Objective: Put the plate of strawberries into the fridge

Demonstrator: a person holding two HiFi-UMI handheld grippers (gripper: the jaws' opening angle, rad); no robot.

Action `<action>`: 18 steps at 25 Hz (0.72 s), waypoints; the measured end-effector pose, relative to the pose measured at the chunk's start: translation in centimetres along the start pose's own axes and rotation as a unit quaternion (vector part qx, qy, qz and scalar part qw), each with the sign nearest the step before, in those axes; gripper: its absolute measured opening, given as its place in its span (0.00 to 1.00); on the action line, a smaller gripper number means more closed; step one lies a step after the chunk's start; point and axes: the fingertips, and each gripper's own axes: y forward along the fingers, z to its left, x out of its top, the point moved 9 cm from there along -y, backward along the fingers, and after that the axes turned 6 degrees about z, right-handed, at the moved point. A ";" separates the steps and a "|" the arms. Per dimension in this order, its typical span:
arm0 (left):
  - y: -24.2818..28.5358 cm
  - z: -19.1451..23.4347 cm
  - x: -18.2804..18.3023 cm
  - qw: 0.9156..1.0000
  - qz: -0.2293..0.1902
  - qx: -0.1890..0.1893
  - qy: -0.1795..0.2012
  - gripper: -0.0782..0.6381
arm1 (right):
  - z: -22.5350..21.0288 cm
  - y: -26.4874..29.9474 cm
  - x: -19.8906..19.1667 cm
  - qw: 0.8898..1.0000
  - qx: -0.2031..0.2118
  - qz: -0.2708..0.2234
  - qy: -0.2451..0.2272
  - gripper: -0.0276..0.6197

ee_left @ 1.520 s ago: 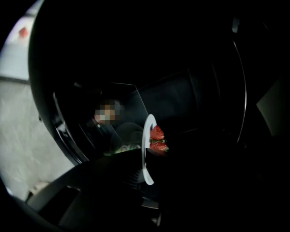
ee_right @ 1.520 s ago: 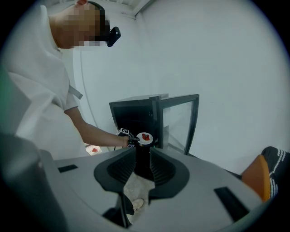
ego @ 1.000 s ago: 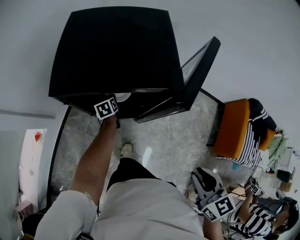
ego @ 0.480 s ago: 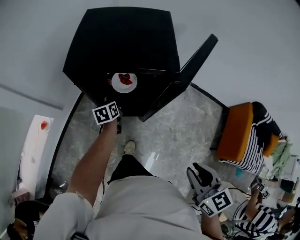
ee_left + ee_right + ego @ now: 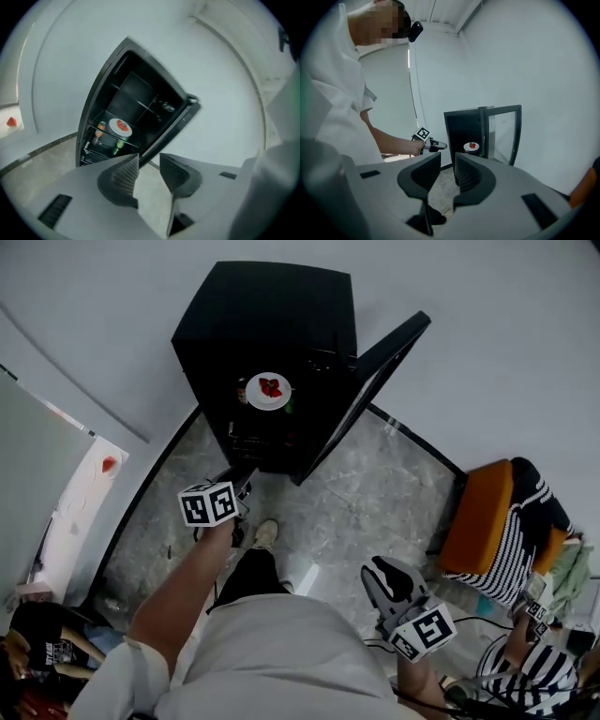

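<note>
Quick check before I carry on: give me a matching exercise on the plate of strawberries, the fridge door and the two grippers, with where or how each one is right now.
Things:
1. plate of strawberries
2. fridge door
3. left gripper
4. right gripper

Places or states:
A. swung open
B. on a shelf inside the fridge
C. empty, held back by the person's right side
D. empty, held out towards the fridge

Pairs: 1-B, 2-A, 3-D, 4-C. The left gripper's jaws are closing with nothing between them.
</note>
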 end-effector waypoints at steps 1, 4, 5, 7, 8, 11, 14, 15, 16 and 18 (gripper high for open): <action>-1.4 -0.9 -0.9 1.000 0.001 -0.005 0.008 0.31 | 0.4 -0.4 -0.4 1.000 0.006 -0.003 -0.002 0.20; -5.5 -3.7 -3.5 0.999 0.007 -0.028 0.027 0.31 | 1.6 -1.5 -1.7 1.000 0.019 -0.009 -0.004 0.20; -6.9 -4.7 -4.2 0.999 0.008 -0.037 0.033 0.31 | 2.0 -1.8 -2.1 1.000 0.024 -0.010 -0.002 0.20; -9.4 -6.6 -5.8 0.997 0.010 -0.060 0.041 0.31 | 2.7 -2.3 -3.2 0.999 0.034 -0.010 0.004 0.20; -10.6 -7.6 -6.6 0.996 0.011 -0.074 0.045 0.31 | 3.1 -2.6 -3.7 0.999 0.040 -0.008 0.005 0.20; -13.9 -10.3 -8.8 0.992 0.018 -0.105 0.067 0.31 | 4.6 -3.3 -4.4 0.999 0.050 -0.002 -0.005 0.20; -16.7 -12.1 -10.5 0.988 0.024 -0.121 0.092 0.31 | 5.7 -3.0 -4.4 0.998 0.065 -0.003 -0.021 0.20; -17.7 -12.6 -11.1 0.987 0.025 -0.123 0.101 0.31 | 6.2 -2.8 -4.3 0.997 0.072 -0.004 -0.027 0.20; -18.5 -13.1 -11.7 0.985 0.028 -0.128 0.112 0.31 | 6.7 -2.8 -4.3 0.997 0.076 -0.006 -0.029 0.20; -19.3 -14.3 -12.3 0.978 0.041 -0.151 0.135 0.31 | 7.6 -3.3 -4.2 0.997 0.069 -0.009 -0.028 0.19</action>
